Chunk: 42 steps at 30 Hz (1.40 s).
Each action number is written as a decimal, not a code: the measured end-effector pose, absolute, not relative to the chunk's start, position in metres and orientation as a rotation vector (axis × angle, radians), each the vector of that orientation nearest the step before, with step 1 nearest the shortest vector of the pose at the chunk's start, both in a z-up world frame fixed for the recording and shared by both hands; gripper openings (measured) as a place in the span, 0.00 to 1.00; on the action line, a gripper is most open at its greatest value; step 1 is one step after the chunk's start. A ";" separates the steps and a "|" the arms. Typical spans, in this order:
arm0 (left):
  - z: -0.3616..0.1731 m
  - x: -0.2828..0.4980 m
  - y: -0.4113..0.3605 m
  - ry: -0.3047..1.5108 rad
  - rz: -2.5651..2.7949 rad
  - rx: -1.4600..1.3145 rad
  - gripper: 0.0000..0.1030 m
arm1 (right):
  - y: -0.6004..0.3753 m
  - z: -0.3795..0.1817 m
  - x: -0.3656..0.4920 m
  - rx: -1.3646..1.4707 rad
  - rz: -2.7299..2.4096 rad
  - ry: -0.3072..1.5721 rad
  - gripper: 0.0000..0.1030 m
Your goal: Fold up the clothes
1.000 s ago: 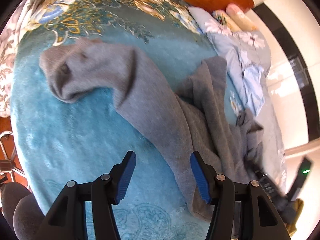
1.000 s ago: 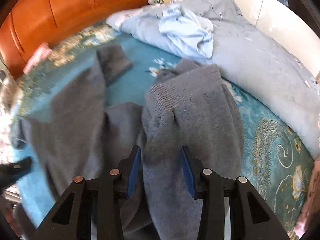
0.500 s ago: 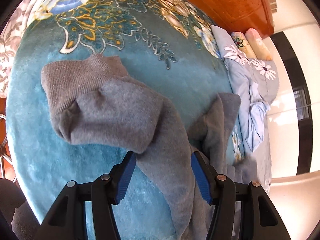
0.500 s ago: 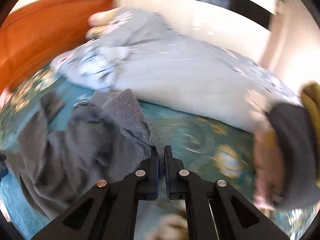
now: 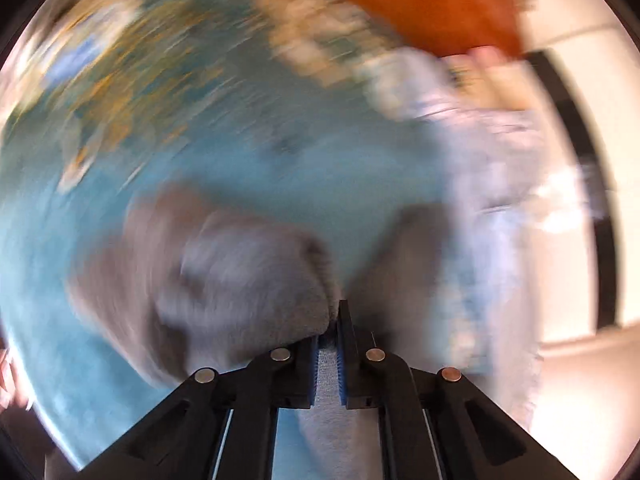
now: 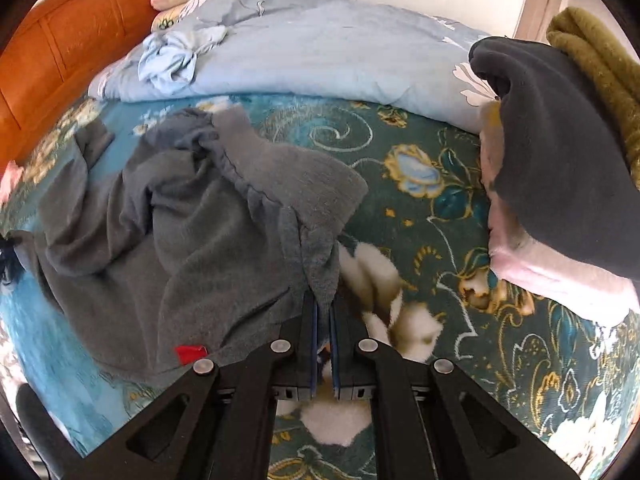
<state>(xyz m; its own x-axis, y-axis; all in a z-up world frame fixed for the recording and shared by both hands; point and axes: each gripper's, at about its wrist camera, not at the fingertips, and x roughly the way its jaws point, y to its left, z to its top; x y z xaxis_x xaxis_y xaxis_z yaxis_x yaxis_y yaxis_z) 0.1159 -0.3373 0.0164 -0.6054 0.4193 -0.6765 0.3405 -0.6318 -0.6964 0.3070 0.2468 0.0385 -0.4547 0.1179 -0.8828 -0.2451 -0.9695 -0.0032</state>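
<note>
Left gripper (image 5: pixel 329 334), spread a second ago, now pinches grey sweater (image 6: pixel 192 236); right gripper (image 6: pixel 323 312) pinches its hem ahead

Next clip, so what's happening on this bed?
A person is folding a gray sweater on a teal floral blanket. Both grippers are shut on it: the right gripper pinches an edge near the ribbed hem, and the left gripper clamps another part. The left view is heavily blurred, so it is moving fast. The sweater is bunched and not yet folded. Other folded clothes sit at right.
</note>
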 end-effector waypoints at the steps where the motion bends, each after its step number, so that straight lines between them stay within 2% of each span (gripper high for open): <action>1: 0.032 0.116 -0.342 -1.347 2.408 -1.244 0.07 | 0.249 0.042 0.305 -1.498 2.514 0.197 0.04; 4: 0.076 0.116 -0.357 -1.393 2.313 -0.890 0.08 | 0.251 0.047 0.305 -1.480 2.529 0.206 0.04; 5: 0.075 0.119 -0.362 -1.405 2.320 -0.873 0.08 | 0.251 0.048 0.305 -1.478 2.530 0.204 0.05; 6: 0.066 0.125 -0.371 -1.422 2.344 -0.885 0.08 | 0.251 0.044 0.306 -1.490 2.524 0.219 0.05; 12: -0.036 0.156 -0.399 -1.510 2.404 -1.372 0.08 | 0.250 0.023 0.305 -1.565 2.493 0.298 0.05; 19: -0.035 0.186 -0.403 -1.428 2.472 -1.417 0.12 | 0.247 0.017 0.298 -1.594 2.478 0.295 0.05; 21: -0.027 0.190 -0.401 -1.349 2.508 -1.475 0.12 | 0.249 0.015 0.299 -1.601 2.470 0.303 0.05; 26: 0.001 0.193 -0.396 -1.141 2.629 -1.532 0.23 | 0.250 0.008 0.299 -1.626 2.449 0.319 0.05; 27: 0.009 0.191 -0.394 -1.099 2.662 -1.520 0.33 | 0.250 0.008 0.299 -1.626 2.449 0.316 0.05; 28: 0.017 0.190 -0.393 -1.056 2.694 -1.508 0.47 | 0.249 0.008 0.298 -1.626 2.451 0.314 0.05; 30: 0.032 0.186 -0.390 -0.969 2.757 -1.481 0.58 | 0.248 0.009 0.296 -1.624 2.457 0.313 0.05; 35: 0.037 0.153 -0.372 -0.733 2.789 -1.577 0.62 | 0.246 0.008 0.296 -1.622 2.462 0.317 0.05; 39: 0.023 0.130 -0.346 -0.431 2.834 -1.714 0.62 | 0.251 0.007 0.299 -1.620 2.455 0.355 0.05; 42: 0.019 0.130 -0.342 -0.354 2.867 -1.715 0.59 | 0.254 0.005 0.302 -1.624 2.448 0.375 0.05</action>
<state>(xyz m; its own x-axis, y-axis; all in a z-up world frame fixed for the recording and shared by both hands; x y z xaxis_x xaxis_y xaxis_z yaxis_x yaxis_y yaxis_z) 0.1299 -0.3425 0.0194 -0.4613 -0.0785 -0.8837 0.2909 -0.9544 -0.0671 0.3017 0.2543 0.0053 -0.3872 0.0104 -0.9219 -0.2858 -0.9520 0.1093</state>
